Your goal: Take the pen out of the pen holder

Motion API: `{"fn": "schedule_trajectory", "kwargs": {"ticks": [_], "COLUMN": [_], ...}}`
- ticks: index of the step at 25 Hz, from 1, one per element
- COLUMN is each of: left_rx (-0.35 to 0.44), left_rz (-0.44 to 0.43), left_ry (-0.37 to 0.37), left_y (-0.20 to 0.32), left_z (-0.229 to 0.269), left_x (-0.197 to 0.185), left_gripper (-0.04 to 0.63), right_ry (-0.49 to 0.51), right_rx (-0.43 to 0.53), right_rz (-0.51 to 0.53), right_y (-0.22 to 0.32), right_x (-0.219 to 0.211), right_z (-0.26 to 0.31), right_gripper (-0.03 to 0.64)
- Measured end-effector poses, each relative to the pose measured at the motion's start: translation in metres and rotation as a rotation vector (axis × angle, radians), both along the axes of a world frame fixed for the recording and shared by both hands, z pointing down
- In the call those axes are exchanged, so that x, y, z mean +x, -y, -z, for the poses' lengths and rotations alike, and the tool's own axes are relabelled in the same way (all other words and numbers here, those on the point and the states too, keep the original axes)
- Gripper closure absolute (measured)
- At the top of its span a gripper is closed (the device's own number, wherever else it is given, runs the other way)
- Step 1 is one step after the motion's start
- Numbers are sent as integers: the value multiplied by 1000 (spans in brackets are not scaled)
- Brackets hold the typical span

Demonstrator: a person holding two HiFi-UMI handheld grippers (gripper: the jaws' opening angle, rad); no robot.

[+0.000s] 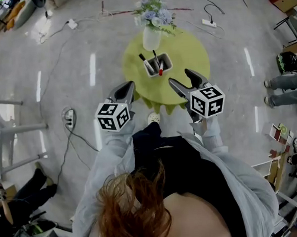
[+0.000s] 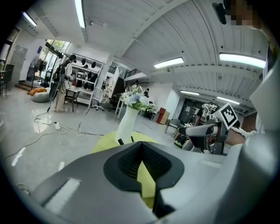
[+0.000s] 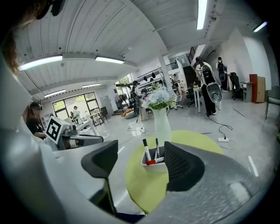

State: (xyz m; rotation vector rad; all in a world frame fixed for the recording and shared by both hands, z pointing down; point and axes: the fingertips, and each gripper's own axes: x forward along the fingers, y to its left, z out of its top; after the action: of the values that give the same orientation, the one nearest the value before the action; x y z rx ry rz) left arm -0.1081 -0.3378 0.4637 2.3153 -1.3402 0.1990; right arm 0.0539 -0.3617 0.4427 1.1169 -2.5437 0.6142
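A white pen holder [image 1: 158,65] stands on the round yellow-green table [image 1: 189,51], just in front of a white vase of flowers [image 1: 151,38]. It holds two black-capped markers [image 1: 142,58] and a red-capped pen [image 1: 160,71]. Both grippers hover at the table's near edge, short of the holder. My left gripper [image 1: 129,86] is shut and holds nothing. My right gripper [image 1: 179,76] is open. In the right gripper view the pen holder [image 3: 153,161] shows between the spread jaws, well ahead of them. Only the markers' black tips [image 2: 120,141] show in the left gripper view.
Cables and a power strip [image 1: 69,118] lie on the floor at the left, another power strip [image 1: 209,22] behind the table. A white frame [image 1: 1,132] stands far left. A seated person's legs [image 1: 289,86] are at the right.
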Motion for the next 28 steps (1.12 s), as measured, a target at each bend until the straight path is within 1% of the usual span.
{"fn": "schedule_trajectory", "kwargs": {"ticks": [4,7,10,14,20,22,26,28], "left_rx": [11,15,4,-21,-58,-60,-72,-80], "left_rz": [-23,-39,-56,-66,4,33,73,100], "left_ry": [1,-1,-9,-38,-33,-27,19,27], "left_y": [27,39,41,32,33,40,50,56], "left_z": [-1,-1,-6,-16,-32,-35,-39,-40], "left_x": [-2,-2,2,6,-5,-6,-6,-9], "left_gripper": [577,577,577,577,577,577,577,577], "right_ry": [0,5,-7,-28,-45,-64,-84,-94], "right_rx": [4,-1,-13,-36,-64,-63,-67,-74], "right_rz": [-15,-32,-29,2,31,59,139,164], "right_y": [21,26,25,22,36,46,67,80], "right_x": [-5,-8,-13,-15,-14,-15,-26,-33], "right_z": [-2,-6,-15,-30,-44,-47,-53,-57], "right_gripper": [292,293,299,299,295,299,313,318]}}
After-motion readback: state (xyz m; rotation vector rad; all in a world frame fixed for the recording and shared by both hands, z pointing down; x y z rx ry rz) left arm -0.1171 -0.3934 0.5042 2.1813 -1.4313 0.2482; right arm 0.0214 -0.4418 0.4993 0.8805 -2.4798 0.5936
